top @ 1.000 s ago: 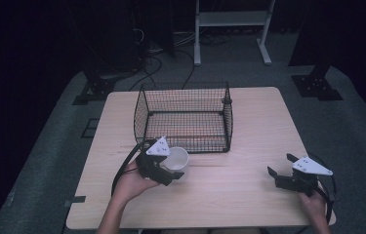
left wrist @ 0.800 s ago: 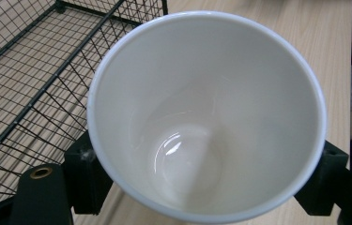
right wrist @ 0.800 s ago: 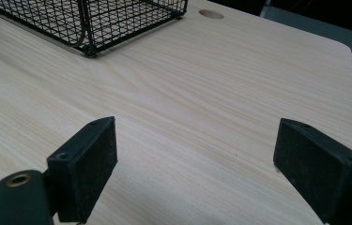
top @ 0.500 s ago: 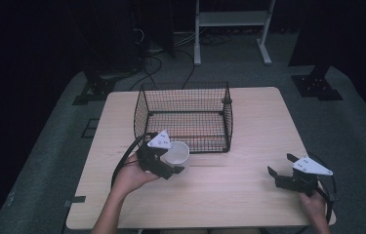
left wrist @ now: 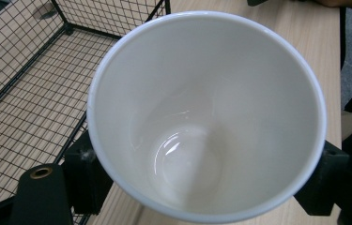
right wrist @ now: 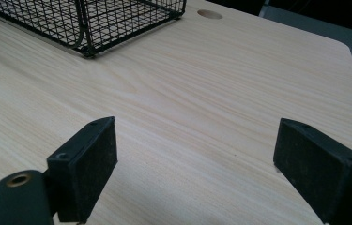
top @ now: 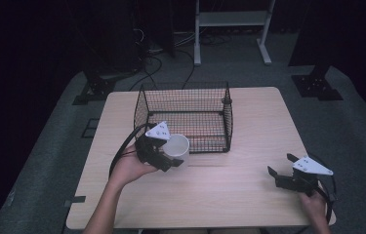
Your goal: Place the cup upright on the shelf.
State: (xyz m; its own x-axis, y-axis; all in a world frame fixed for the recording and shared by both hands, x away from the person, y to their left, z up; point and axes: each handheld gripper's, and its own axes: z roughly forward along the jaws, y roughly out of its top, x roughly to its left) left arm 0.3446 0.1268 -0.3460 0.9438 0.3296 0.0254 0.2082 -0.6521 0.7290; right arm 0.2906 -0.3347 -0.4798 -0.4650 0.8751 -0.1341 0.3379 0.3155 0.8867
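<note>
A white cup (top: pixel 176 148) sits between the jaws of my left gripper (top: pixel 171 155), which is shut on it and holds it just off the table (top: pixel 229 195), close to the front wall of the black wire basket (top: pixel 185 89). In the left gripper view the cup (left wrist: pixel 206 117) shows its bare inside, with a black pad (left wrist: pixel 87 176) pressed on each side; the left gripper (left wrist: pixel 206 178) hangs over the basket's front edge (left wrist: pixel 23 93). My right gripper (top: pixel 280 164) rests open near the table's front right, and its jaws (right wrist: pixel 211 159) hold nothing.
The basket stands at the middle back of the wooden table, its corner (right wrist: pixel 94 18) ahead and left of the right gripper. A round hole (right wrist: pixel 210 14) is in the tabletop beyond it. Dark floor, cables and a white stand lie behind the table.
The left gripper has lifted the cup and carried it a little toward the basket. The right gripper has stayed where it was.
</note>
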